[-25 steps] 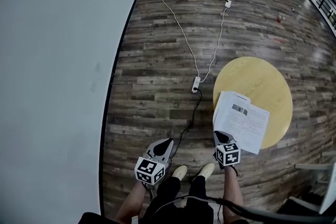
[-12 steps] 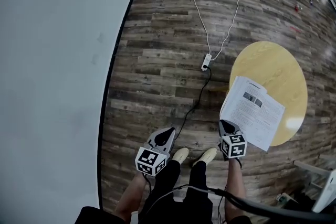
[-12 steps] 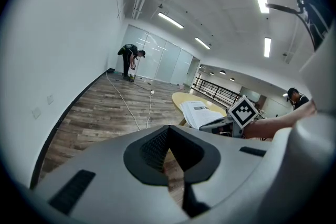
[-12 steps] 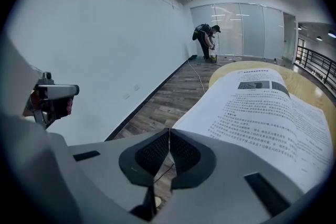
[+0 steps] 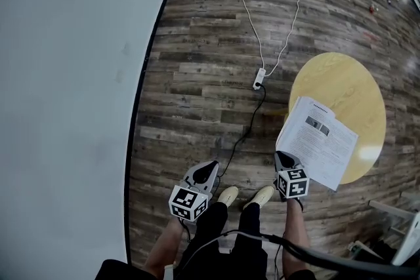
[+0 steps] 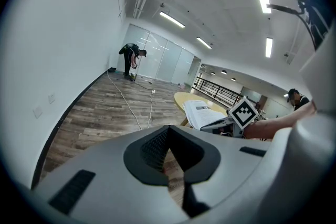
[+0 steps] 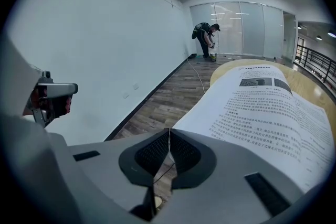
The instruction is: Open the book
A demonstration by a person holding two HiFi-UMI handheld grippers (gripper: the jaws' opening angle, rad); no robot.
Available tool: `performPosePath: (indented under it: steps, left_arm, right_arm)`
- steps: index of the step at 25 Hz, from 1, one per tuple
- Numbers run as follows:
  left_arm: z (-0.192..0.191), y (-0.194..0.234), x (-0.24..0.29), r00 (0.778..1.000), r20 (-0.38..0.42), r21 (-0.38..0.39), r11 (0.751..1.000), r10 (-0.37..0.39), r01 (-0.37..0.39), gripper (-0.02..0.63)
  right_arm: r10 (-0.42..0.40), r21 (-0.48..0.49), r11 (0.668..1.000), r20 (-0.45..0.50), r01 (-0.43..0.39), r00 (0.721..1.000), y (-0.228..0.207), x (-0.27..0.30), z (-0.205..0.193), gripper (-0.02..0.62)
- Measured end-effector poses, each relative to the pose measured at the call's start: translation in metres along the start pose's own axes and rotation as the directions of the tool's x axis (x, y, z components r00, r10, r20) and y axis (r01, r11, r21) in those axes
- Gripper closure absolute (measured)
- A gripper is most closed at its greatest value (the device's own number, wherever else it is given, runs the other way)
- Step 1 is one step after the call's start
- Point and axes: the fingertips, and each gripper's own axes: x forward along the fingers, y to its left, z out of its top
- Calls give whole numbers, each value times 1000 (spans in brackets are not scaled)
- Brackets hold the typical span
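Note:
The book lies open on the round yellow table, its white printed pages facing up and its near edge overhanging the rim. My right gripper hangs just beside the book's near left corner, shut and empty. In the right gripper view the shut jaws sit below and left of the open pages. My left gripper hangs over the wooden floor to the left of my legs, also shut with nothing in it. From the left gripper the book shows at a distance on the right.
A pale wall runs along the left. A power strip with white and black cables lies on the floor between wall and table. My shoes stand between the grippers. A person bends over at the far end of the room.
The head view has shifted, so the table and book sit further right in it. Both grippers stay shut at my sides. The book has not moved.

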Motion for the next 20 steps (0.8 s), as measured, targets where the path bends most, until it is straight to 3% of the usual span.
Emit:
performPosePath:
  steps: [5, 11, 14, 20]
  left_arm:
    - [4, 0, -1, 1000, 5, 4, 1000, -4, 4, 607]
    - [5, 4, -7, 1000, 9, 6, 1000, 4, -4, 607]
    - [3, 6, -11, 1000, 7, 4, 1000, 10, -10, 607]
    - [4, 4, -16, 1000, 10, 5, 1000, 16, -16, 607]
  right_arm:
    - [-5, -14, 1000, 20, 5, 1000, 10, 0, 4, 565]
    - [39, 30, 999, 33, -40, 999, 23, 5, 4, 340]
    - [41, 32, 999, 29, -42, 999, 25, 7, 3, 304]
    - [35, 35, 999, 47, -37, 998, 23, -1, 10, 304]
